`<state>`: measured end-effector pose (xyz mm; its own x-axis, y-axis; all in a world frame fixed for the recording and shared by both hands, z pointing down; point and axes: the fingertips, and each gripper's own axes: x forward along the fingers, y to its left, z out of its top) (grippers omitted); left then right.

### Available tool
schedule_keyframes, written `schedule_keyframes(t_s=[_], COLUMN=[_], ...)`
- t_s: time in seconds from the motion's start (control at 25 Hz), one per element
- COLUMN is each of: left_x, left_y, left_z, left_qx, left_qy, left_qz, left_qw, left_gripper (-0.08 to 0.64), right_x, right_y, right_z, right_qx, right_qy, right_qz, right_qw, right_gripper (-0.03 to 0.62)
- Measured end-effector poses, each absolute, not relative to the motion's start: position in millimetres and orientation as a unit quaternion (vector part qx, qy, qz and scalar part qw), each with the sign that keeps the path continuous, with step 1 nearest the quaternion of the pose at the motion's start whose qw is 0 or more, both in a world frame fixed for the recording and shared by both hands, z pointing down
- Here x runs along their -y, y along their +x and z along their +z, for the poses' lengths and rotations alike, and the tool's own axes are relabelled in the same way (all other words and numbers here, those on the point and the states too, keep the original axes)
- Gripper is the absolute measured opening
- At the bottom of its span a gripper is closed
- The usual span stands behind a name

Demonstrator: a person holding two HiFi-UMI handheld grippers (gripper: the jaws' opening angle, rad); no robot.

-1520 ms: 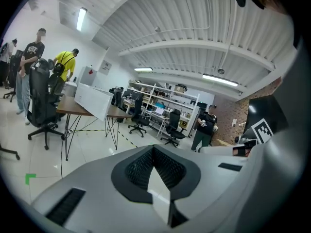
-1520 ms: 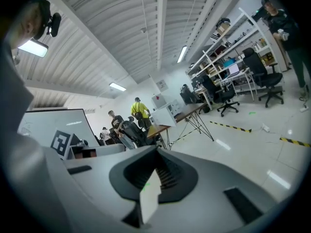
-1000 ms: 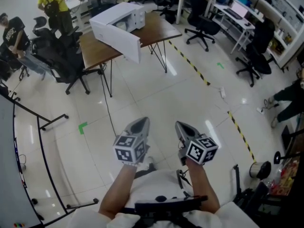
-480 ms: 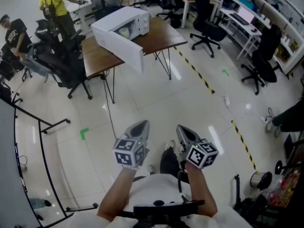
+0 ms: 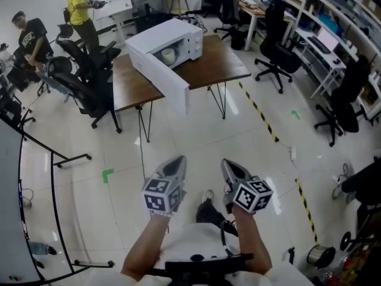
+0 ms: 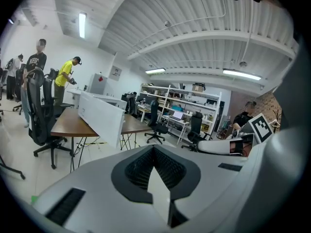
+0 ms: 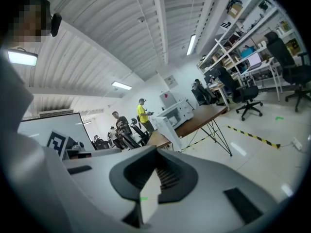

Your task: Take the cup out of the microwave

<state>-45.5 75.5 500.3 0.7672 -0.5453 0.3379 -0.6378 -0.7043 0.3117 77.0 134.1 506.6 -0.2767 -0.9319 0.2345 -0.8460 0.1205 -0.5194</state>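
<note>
A white microwave (image 5: 178,37) stands on a brown table (image 5: 223,64) far ahead, its door (image 5: 162,76) swung wide open toward me. Inside the cavity sits a pale cup (image 5: 168,55). My left gripper (image 5: 173,164) and right gripper (image 5: 231,168) are held side by side over the floor, well short of the table, both shut with nothing in them. The open door (image 6: 101,116) shows in the left gripper view beyond the shut left gripper (image 6: 154,147). From the right gripper view, the microwave (image 7: 178,111) is small in the distance past the shut right gripper (image 7: 156,151).
Black office chairs (image 5: 83,82) crowd the table's left side, with two people (image 5: 77,5) behind. More chairs (image 5: 280,55) and desks stand at right. Black-and-yellow tape (image 5: 262,118) runs across the tiled floor. A rolling board's frame (image 5: 56,159) stands at left.
The table and microwave have drawn closer and lower in the head view as I walk toward them. Both grippers stay shut and side by side.
</note>
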Motion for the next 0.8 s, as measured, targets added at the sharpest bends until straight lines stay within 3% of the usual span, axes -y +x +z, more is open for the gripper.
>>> schedule_keyframes(t_s=[0.8], left_x=[64.5], left_y=[28.6], left_z=[474.5], left_qx=[0.402], left_qy=[0.89], left_qz=[0.09], left_qw=[0.197], left_gripper=[-0.005], right_x=[21.2], right_y=[162.6], right_z=[489.3], right_qx=[-0.796], right_qy=[-0.535], right_qz=[-0.279], right_qw=[0.045], right_gripper=[-0.003])
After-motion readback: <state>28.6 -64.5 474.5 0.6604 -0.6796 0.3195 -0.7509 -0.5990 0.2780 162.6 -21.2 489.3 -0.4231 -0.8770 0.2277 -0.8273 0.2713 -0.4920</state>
